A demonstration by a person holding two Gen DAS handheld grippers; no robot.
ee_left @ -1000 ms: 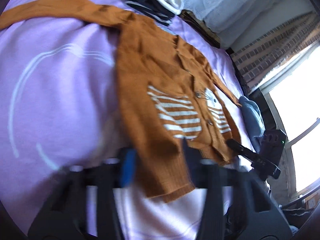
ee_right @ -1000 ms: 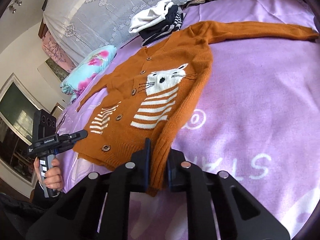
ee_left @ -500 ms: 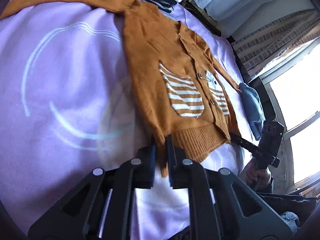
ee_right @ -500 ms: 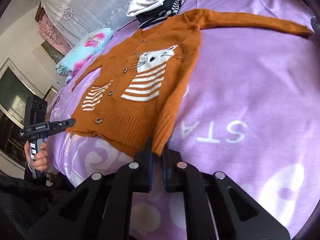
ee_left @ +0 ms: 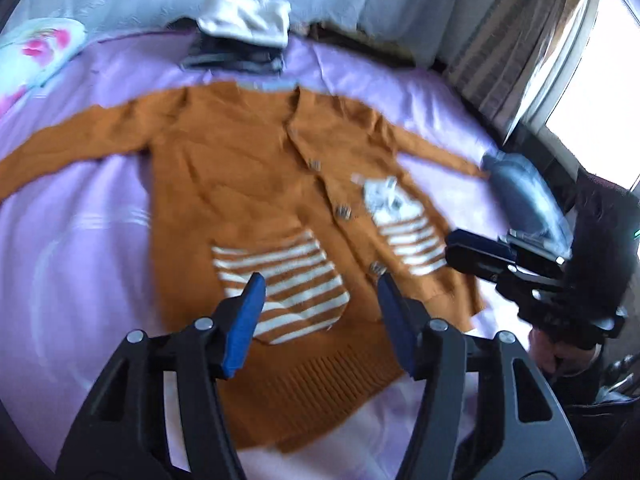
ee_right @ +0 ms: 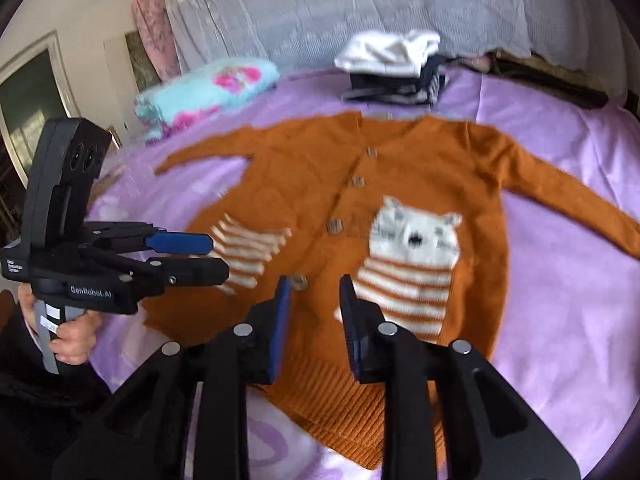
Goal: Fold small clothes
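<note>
An orange knit cardigan (ee_left: 248, 184) with a white cat and stripes lies flat, front up, on the purple bed sheet (ee_left: 80, 240), sleeves spread to both sides. It also shows in the right wrist view (ee_right: 400, 184). My left gripper (ee_left: 320, 304) is open and empty above the cardigan's hem. My right gripper (ee_right: 314, 304) is open and empty above the hem near the bottom button. The left gripper also shows at the left of the right wrist view (ee_right: 200, 256), and the right gripper at the right of the left wrist view (ee_left: 468, 248).
A stack of folded clothes (ee_right: 392, 68) with a white piece on top sits beyond the collar. A floral turquoise bundle (ee_right: 204, 88) lies at the far left. A folded blue garment (ee_left: 524, 196) lies at the bed's right edge by the window.
Both grippers let go of the cardigan's bottom corners and opened. They lifted and turned toward the middle of the cardigan, which now lies flat.
</note>
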